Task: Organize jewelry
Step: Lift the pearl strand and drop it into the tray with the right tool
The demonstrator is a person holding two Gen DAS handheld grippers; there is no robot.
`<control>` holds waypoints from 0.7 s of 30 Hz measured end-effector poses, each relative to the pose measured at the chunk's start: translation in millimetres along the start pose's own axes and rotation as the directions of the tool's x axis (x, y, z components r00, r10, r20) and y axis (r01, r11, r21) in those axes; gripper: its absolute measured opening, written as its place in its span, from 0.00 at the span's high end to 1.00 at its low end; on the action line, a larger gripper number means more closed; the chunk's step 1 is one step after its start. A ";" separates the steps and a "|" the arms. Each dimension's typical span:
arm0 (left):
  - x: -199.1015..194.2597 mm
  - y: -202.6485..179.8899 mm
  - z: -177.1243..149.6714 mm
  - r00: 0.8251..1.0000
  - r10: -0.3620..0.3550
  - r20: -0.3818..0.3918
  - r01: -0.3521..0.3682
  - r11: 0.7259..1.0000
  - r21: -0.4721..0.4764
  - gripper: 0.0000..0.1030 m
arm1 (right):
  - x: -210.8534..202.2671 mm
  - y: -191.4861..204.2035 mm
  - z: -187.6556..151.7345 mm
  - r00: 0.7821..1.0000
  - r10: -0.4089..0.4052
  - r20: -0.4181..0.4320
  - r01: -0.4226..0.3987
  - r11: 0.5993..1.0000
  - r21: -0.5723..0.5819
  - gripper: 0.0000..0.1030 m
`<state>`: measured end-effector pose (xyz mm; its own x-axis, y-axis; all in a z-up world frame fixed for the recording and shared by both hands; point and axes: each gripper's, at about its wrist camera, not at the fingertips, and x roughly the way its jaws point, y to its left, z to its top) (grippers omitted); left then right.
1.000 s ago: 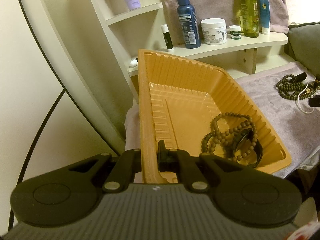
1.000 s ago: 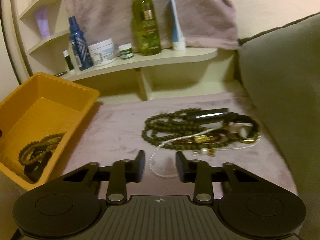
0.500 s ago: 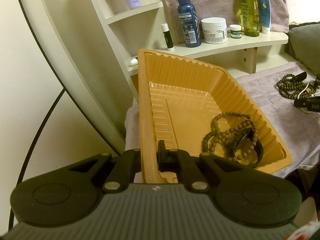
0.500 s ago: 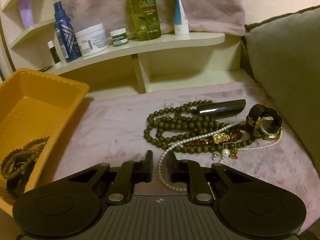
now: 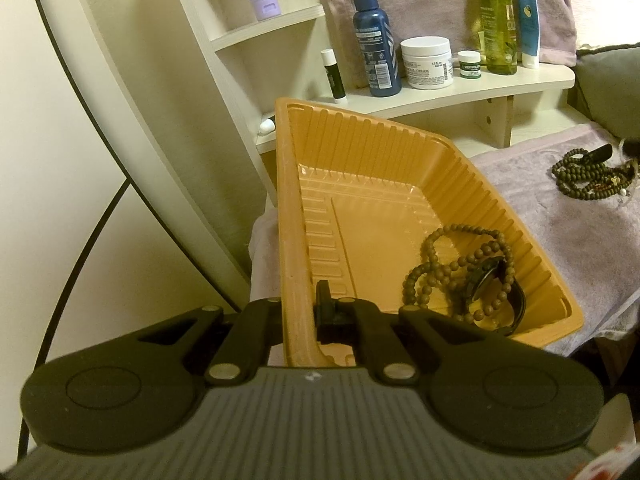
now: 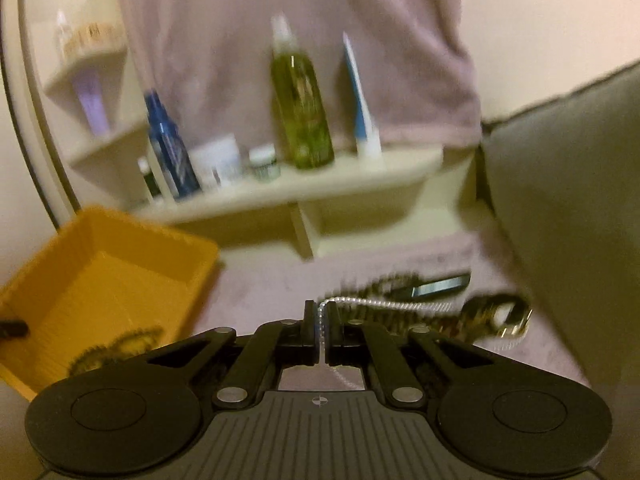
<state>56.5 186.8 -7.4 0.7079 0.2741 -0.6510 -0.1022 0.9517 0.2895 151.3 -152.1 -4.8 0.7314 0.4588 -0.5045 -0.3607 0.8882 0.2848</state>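
Left hand-held gripper (image 5: 301,316), at the near left corner of the orange tray (image 5: 472,168), is clamped on the tray's near rim, one finger outside the wall and one inside. Within the tray, against its right-hand wall, lie a brown bead strand (image 5: 444,256) and a dark watch (image 5: 496,292); the rest of the tray floor is bare. These two pieces are judged already sorted. Behind the tray a pale shelf (image 5: 500,88) carries bottles and jars that play no part in the task. Right of the tray, a mauve cloth (image 5: 560,232) covers the surface, and on it, well apart from the tray, rests the unsorted heap: dark green beads (image 5: 580,176), a black tube-like piece (image 6: 440,286) and a gold-toned watch (image 6: 500,314), the last blurred in the right wrist view. Right hand-held gripper (image 6: 319,328), right of the tray and near the heap, is closed on a pearl necklace (image 6: 380,303); its jaws have just been closing onto the strand, which runs taut from the pads towards the heap. By this reading the task is under halfway: the pearl necklace is gripped but not yet over the tray, and the heap's remaining pieces are left to move.
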 end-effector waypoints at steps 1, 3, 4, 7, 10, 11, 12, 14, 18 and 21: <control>-0.2 0.1 -0.2 1.000 0.000 0.001 0.000 1.000 0.001 0.96 | -3.9 -1.5 6.3 1.000 0.002 0.017 -0.002 1.000 0.002 0.98; -0.4 -0.4 0.8 1.000 0.000 0.001 0.000 1.000 0.002 0.96 | -11.3 -6.8 18.6 0.999 0.002 0.050 -0.002 1.000 0.009 0.98; -0.8 -0.6 1.4 1.000 0.000 0.002 0.000 1.000 0.002 0.96 | -15.4 -10.4 25.5 0.998 -0.001 0.069 0.000 1.000 0.017 0.98; -1.7 -1.2 2.0 1.000 0.001 0.003 -0.001 1.000 0.004 0.96 | -28.4 -20.5 42.9 0.993 -0.005 0.120 0.001 1.000 0.031 0.98; -1.9 -1.3 2.0 1.000 0.001 0.004 -0.001 1.000 0.005 0.96 | -40.8 -30.0 57.4 0.987 -0.011 0.159 0.006 0.999 0.032 0.98; -2.0 -1.3 2.1 1.000 0.001 0.004 -0.001 1.000 0.005 0.96 | -44.5 -33.0 62.3 0.985 -0.010 0.171 0.004 0.999 0.036 0.98; -2.1 -1.3 2.2 1.000 0.001 0.004 -0.001 1.000 0.005 0.96 | -47.7 -35.8 66.5 0.984 -0.010 0.178 0.003 0.999 0.039 0.98; -2.6 -1.2 2.2 1.000 0.001 0.005 -0.001 1.000 0.004 0.96 | -53.1 -40.9 71.6 0.981 -0.008 0.191 0.000 0.999 0.045 0.98; -2.6 -1.4 2.6 1.000 0.000 0.005 0.000 1.000 0.005 0.96 | -64.9 -43.1 81.2 0.974 -0.004 0.228 -0.008 0.999 0.050 0.98; -2.6 -1.4 2.7 1.000 -0.001 0.005 0.000 1.000 0.005 0.96 | -71.0 -38.7 86.5 0.970 0.015 0.244 -0.027 0.999 0.044 0.98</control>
<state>56.6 184.3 -4.2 0.7117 0.2728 -0.6473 -0.0980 0.9511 0.2930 163.4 -221.4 90.5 0.8448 0.4520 -0.2864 -0.3544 0.8736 0.3336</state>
